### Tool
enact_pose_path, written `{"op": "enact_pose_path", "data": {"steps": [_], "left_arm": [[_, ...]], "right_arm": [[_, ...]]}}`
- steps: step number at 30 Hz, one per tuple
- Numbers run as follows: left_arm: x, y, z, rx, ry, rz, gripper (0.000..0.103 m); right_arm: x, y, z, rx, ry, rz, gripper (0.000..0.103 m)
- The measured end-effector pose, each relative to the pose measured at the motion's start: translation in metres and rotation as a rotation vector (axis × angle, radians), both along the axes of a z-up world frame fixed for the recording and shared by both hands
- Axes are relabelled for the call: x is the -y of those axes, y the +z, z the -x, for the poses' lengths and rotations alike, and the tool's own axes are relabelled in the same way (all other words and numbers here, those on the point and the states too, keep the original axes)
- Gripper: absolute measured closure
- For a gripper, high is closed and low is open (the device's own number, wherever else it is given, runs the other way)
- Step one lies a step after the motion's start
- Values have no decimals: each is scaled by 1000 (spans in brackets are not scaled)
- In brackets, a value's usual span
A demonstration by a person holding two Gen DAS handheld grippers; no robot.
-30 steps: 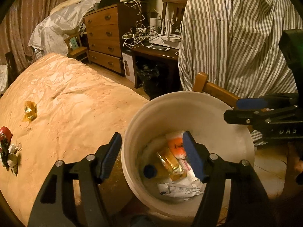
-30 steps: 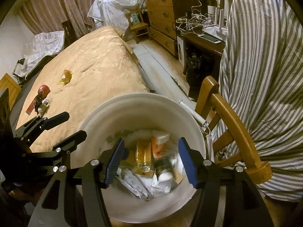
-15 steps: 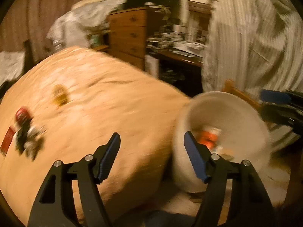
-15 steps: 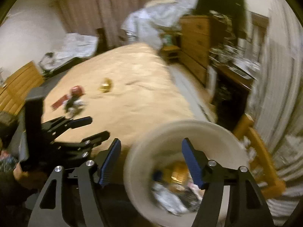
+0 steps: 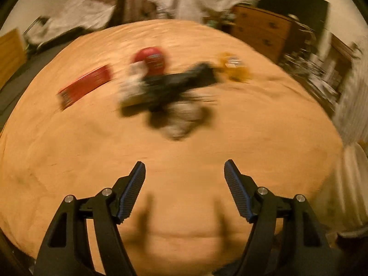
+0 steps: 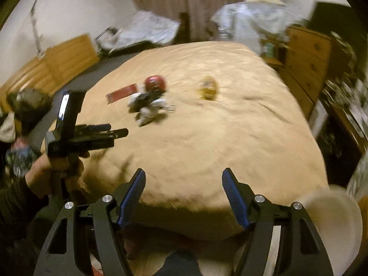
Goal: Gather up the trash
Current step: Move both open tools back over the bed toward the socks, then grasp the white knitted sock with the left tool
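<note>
Several pieces of trash lie blurred on the orange bed cover [image 5: 184,149]: a flat red packet [image 5: 85,85], a red round lid-like piece [image 5: 150,61], a black and white crumpled heap [image 5: 168,96] and a yellow wrapper [image 5: 234,69]. My left gripper [image 5: 185,172] hovers open over bare cover, short of the heap. My right gripper [image 6: 184,179] is open above the bed's near edge, with nothing between its fingers. In the right wrist view I see the same packet [image 6: 122,93], red piece [image 6: 155,83], heap [image 6: 147,105] and wrapper [image 6: 208,88], with the left gripper [image 6: 118,130] held at the left.
The white bucket [image 6: 333,207] stands on the floor at the lower right, beside the bed. A wooden chest of drawers [image 6: 308,57] lines the right side. White bundles and curtains [image 6: 161,0] fill the back. A wooden headboard [image 6: 64,55] is at the left.
Both grippers have swung left, away from above the white bucket and out over the bed. The trash on the cover now lies ahead, and the bucket has slid to the right edge.
</note>
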State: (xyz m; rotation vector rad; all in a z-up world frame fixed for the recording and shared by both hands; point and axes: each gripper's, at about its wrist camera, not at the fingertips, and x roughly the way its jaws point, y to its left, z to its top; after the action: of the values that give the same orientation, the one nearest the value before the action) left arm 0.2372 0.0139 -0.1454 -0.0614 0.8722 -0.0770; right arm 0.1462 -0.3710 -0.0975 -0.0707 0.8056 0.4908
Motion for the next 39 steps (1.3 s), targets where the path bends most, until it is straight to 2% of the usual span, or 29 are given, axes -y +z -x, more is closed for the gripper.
{"op": "enact_pose_path", "data": {"steps": [6,11,13,16,18,19,20,22,26,28,30,34,36,39], "left_arm": [[-62,-10,-14,-23,72,1,35],[-107,-23,-23,-47,127,19,35],[-116,-27,-25,-55,135,24,35],[-121,-33,-29,-64,132,30,35],[-119,-35,-33,-60,124,27,31],[-118,-35,-35,-56,121,28,30],[-117,-34,-37,-53,116,32,29],[-118,-33,-41,-47,108,44,29],[-113,-29,-48,-23,84,51,29],[-108,-26,-54,-11,68,51,29],[-99,-20,-61,12,46,45,29],[-84,-14,-88,41,-7,33,29],[-79,-15,-99,37,-31,47,29],[-74,-14,-114,39,-56,74,29]], "right_arm": [[-120,5,-74,30,248,162,33],[-219,-8,-142,46,415,281,33],[-246,-21,-160,24,460,321,33],[-275,-48,-190,10,454,398,33],[-278,-63,-205,8,412,411,36],[-275,-67,-213,4,382,395,54],[-271,-69,-218,-5,352,373,65],[-254,-64,-221,-15,303,292,69],[-187,-44,-201,-52,171,95,69],[-158,-49,-188,-101,111,55,69],[-129,-62,-171,-135,53,47,69],[-103,-71,-142,-142,14,45,67],[-102,-73,-135,-150,31,48,62],[-110,-71,-128,-140,83,77,46]]}}
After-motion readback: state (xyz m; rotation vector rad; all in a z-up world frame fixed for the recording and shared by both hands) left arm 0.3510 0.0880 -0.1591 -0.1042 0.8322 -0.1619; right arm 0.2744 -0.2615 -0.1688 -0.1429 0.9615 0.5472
